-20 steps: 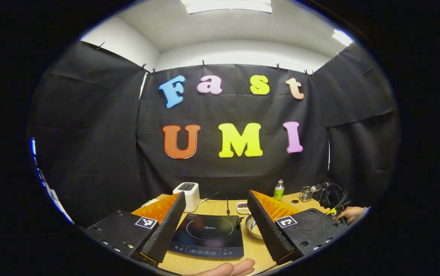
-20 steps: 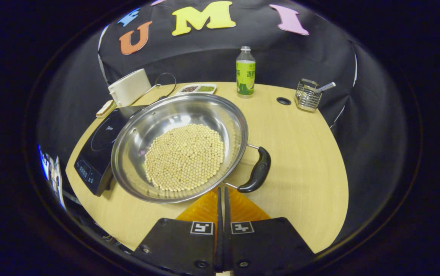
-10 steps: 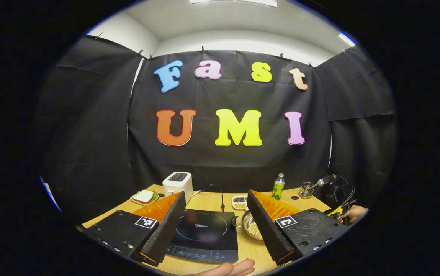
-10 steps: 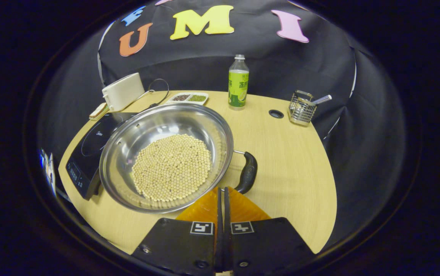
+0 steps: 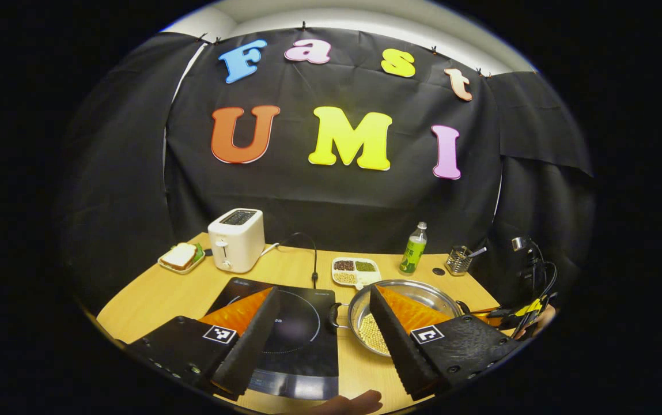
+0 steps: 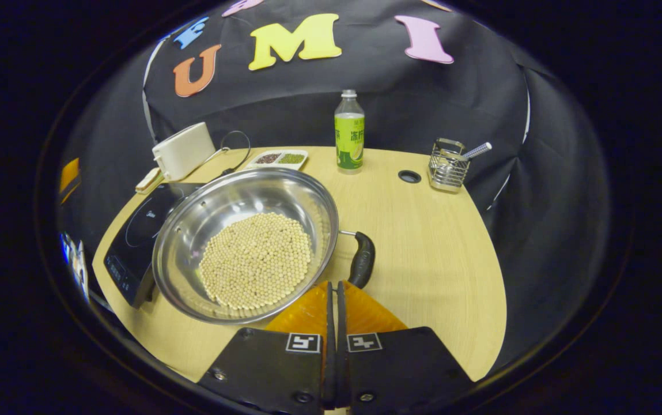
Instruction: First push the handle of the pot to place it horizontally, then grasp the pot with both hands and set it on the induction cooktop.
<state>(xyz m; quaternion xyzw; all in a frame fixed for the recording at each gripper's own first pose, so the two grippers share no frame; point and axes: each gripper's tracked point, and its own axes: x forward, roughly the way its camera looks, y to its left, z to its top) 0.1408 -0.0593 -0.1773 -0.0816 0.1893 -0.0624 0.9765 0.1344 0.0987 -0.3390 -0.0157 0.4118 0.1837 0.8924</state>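
Observation:
A steel pot (image 6: pixel 233 202) holding pale beans (image 6: pixel 256 259) sits on the wooden table, its left rim over the edge of the black induction cooktop (image 6: pixel 135 236). Its black side handle (image 6: pixel 362 259) points toward me on the pot's right. My right gripper (image 6: pixel 333 283) is shut with nothing in it, its tips just beside the handle's near end and the pot's rim. In the left gripper view my left gripper (image 5: pixel 324 291) hangs open above the cooktop (image 5: pixel 296 323). Its right finger hides part of the pot (image 5: pixel 423 291), whose other handle (image 5: pixel 333 316) faces the cooktop.
Along the back stand a white toaster (image 5: pixel 237 239), a sandwich plate (image 5: pixel 181 256), a divided bean dish (image 5: pixel 354 270), a green bottle (image 6: pixel 349 134) and a wire holder (image 6: pixel 447 170). The other gripper with cables (image 5: pixel 524 314) shows at the right. Bare table (image 6: pixel 434 259) lies right of the pot.
The left gripper view has tipped down, so more of the table, the toaster and the pot show. In the right gripper view the pot's handle has come closer to my shut fingertips.

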